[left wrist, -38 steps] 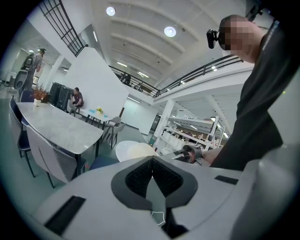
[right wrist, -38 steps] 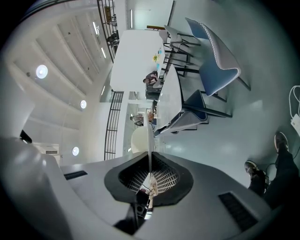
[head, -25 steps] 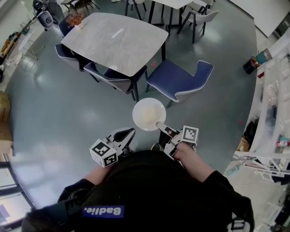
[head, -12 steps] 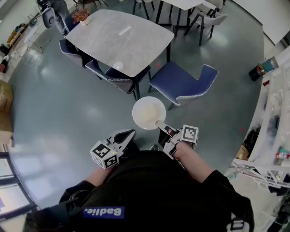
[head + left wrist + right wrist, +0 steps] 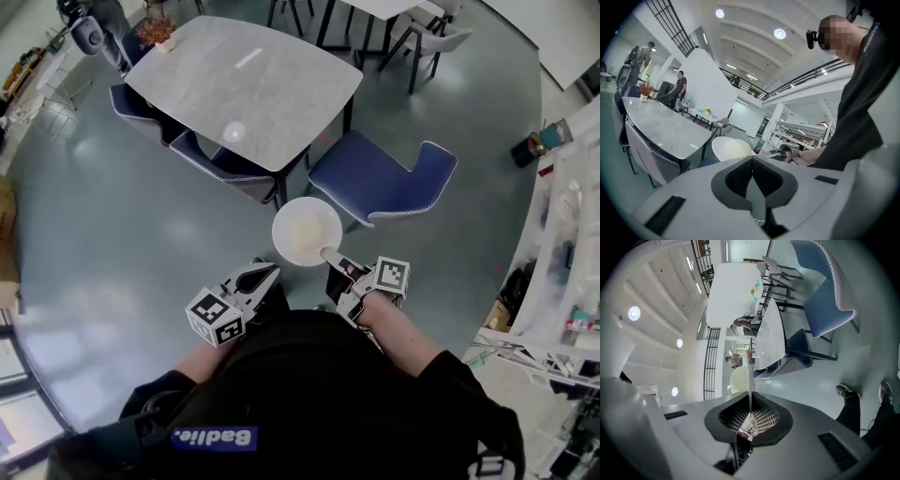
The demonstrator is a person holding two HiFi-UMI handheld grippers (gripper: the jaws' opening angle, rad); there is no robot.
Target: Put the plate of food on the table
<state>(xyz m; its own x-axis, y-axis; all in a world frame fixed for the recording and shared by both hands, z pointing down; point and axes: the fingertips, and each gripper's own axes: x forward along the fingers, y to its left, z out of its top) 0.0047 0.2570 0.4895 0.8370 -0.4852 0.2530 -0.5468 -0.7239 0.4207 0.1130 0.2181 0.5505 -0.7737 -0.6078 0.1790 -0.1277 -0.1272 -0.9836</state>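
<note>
A round white plate with pale food on it hangs over the floor, just short of the grey table. My right gripper is shut on the plate's near rim. In the right gripper view the plate shows edge-on, clamped between the pads. My left gripper hovers to the left of the plate, shut with nothing in it. From the left gripper view the plate lies ahead to the right and the table stretches away at left.
A blue chair stands pulled out right beyond the plate, at the table's near corner. More blue chairs are tucked along the table's left side. Shelving lines the right edge. Two people stand far behind the table.
The table and the blue chair have drawn a little closer and shifted in the head view. The plate stays gripped in my right gripper, and both grippers keep their places relative to me.
</note>
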